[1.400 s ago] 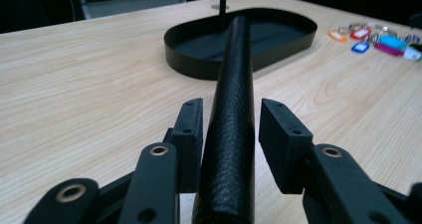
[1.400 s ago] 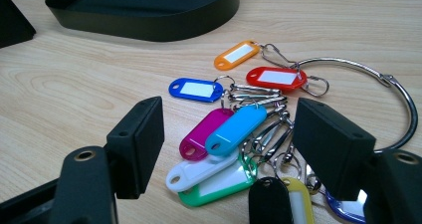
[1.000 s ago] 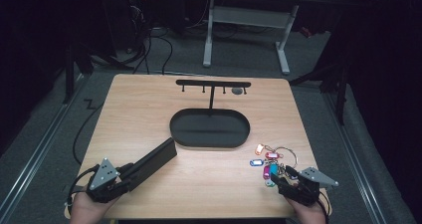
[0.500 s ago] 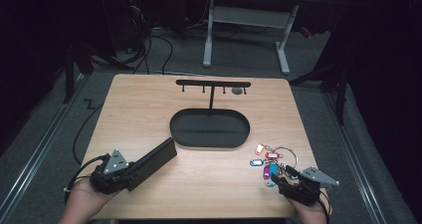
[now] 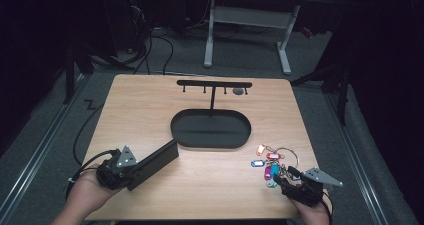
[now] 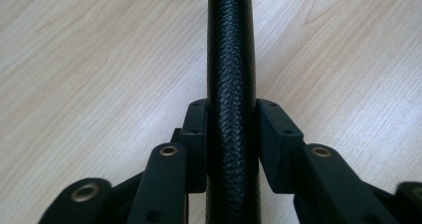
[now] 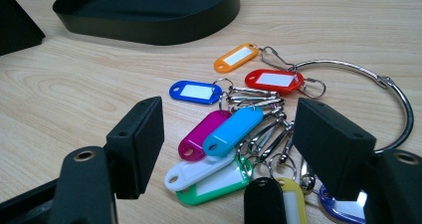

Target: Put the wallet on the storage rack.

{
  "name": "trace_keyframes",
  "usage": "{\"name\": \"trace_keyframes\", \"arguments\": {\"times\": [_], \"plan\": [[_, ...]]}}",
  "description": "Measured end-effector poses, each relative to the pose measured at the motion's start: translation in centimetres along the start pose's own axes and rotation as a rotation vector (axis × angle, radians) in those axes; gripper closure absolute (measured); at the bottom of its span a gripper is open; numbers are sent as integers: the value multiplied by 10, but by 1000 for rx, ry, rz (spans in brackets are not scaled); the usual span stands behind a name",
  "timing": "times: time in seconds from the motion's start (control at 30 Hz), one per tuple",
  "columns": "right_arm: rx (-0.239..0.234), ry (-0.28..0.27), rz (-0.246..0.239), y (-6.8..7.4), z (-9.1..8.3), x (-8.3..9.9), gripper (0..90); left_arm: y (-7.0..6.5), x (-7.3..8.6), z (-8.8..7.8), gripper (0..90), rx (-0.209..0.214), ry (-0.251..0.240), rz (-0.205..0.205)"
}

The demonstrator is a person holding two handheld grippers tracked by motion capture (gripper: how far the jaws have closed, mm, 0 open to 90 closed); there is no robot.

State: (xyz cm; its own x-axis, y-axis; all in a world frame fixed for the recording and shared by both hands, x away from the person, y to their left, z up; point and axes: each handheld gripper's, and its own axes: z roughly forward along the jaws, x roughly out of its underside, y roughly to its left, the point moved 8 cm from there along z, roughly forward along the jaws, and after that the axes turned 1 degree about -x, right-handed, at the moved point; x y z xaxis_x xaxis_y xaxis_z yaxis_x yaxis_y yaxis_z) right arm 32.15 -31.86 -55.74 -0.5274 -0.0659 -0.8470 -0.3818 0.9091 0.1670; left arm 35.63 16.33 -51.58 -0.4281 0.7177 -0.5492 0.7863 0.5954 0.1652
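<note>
Jaws of my left gripper (image 6: pixel 231 134) have just been closing and now pinch a long black leather-textured case (image 6: pixel 232 59) from both sides, the pads touching its flanks. From the high view, the left gripper (image 5: pixel 131 171) sits at the near left corner of the wooden table (image 5: pixel 150 100), and the case (image 5: pixel 155 162) runs from it up and to the right, its far end just beside the near left rim of the black oval tray (image 5: pixel 210 129).

At the near right corner I hold my right gripper (image 5: pixel 285 181) with its jaws spread, nothing between the pads. It points at a bunch of coloured key tags (image 5: pixel 267 162) on a large metal ring (image 5: pixel 287 152), lying on the table just to the near right of the tray. In the right gripper view the tags (image 7: pixel 234 129) fan out between the open jaws of the right gripper (image 7: pixel 229 149): orange, red, blue, magenta, light blue, white, green, black and yellow.

Behind the tray stands a black T-shaped hook rack (image 5: pixel 214 85).
</note>
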Motion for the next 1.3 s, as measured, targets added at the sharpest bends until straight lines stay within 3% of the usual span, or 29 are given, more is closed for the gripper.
{"name": "trace_keyframes", "arguments": {"times": [0.23,0.47,0.8,0.83,1.07,1.3], "plan": [[1,0,3,0,0,0,288,-6,-5,-2,735,-48,-15,64],[3,-2,0,-1,-1,0,288,-13,-20,-12,740,-101,-78,179],[5,-7,2,-1,-2,-1,288,-13,-35,-15,740,-128,-146,234],[5,-6,4,-1,-3,-1,288,-11,-40,-16,740,-143,-165,253],[7,-5,4,-2,-3,-1,288,-5,-59,-15,740,-192,-225,282],[9,-4,7,-3,-3,0,288,-5,-82,-3,740,-240,-286,341]]}}
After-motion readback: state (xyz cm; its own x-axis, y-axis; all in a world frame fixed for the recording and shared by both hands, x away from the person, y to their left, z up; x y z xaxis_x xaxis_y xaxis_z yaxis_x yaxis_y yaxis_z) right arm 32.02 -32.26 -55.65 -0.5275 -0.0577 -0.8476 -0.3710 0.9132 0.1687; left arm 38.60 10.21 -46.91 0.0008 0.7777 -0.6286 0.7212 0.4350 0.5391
